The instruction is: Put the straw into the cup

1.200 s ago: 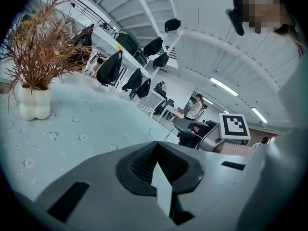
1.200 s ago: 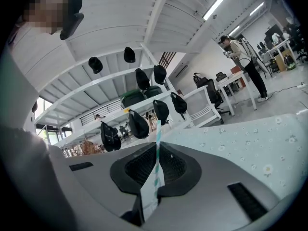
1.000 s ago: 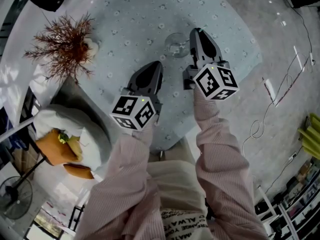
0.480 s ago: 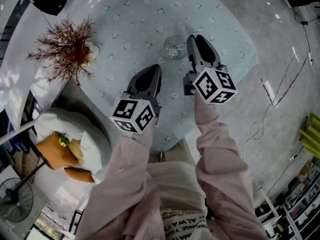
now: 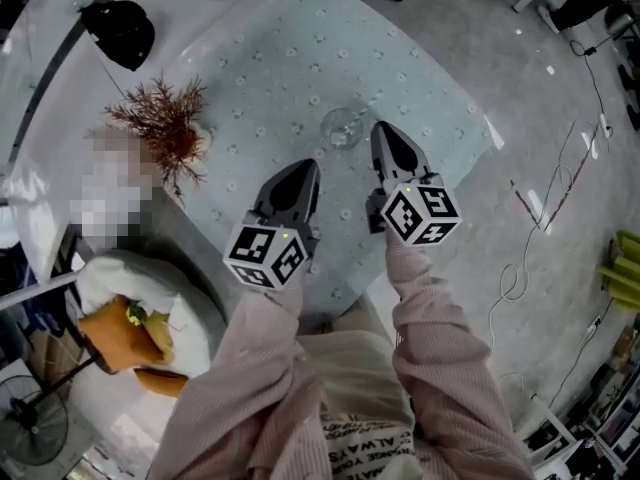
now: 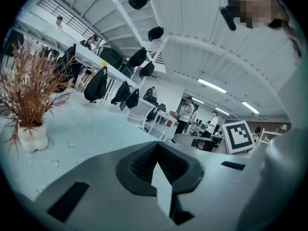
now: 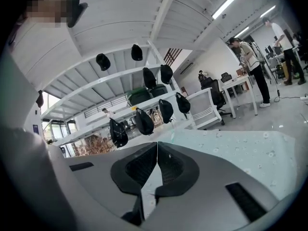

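Head view: the right claw [image 5: 384, 128] has drawn back toward the near edge of the worktop [image 5: 250, 58]. Its tip reached past the cup [image 5: 342, 128] a second ago; it now lies level with the cup, just beside it and not touching. The left claw [image 5: 306, 166] keeps its position relative to the cup, nearer the near edge.

Right gripper view: jaws together, nothing between them. Left gripper view: jaws together, likewise empty.

The cup stands about mid-worktop. A thin pale line leaning out of it toward the far right corner appears to be the straw [image 5: 366, 105], but it is too faint to confirm. Judgement: if so, insertion is complete and the right claw is clearing away.
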`<state>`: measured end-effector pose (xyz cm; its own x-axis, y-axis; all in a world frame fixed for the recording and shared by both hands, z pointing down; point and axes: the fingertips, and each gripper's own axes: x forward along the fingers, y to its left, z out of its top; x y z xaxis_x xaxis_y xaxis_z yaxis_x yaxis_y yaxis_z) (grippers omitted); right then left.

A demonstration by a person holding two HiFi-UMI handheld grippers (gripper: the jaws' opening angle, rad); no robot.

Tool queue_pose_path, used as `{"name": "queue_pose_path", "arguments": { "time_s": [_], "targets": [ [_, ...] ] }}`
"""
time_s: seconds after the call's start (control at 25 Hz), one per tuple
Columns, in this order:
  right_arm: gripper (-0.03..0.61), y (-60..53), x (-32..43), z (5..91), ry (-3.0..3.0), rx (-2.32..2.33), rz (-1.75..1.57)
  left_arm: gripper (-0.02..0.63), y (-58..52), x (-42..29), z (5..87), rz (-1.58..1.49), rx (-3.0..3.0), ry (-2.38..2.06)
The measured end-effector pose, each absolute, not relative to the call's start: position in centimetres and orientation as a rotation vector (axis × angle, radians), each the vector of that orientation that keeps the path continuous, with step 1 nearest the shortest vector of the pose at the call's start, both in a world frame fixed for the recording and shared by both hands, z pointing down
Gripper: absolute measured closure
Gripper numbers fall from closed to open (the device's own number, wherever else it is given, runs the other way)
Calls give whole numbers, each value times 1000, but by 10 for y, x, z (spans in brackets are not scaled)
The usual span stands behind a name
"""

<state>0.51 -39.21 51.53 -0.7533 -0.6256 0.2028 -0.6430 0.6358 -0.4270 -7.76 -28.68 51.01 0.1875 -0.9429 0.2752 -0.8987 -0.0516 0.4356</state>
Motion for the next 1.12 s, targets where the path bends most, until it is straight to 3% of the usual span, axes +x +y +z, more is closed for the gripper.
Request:
{"name": "queue_pose_path", "arguments": {
  "time_s": [1.12],
  "targets": [
    [578,-306,51,394,-2965,989,527,614,-223,-80,389,-108,2215,-1807]
  ]
}}
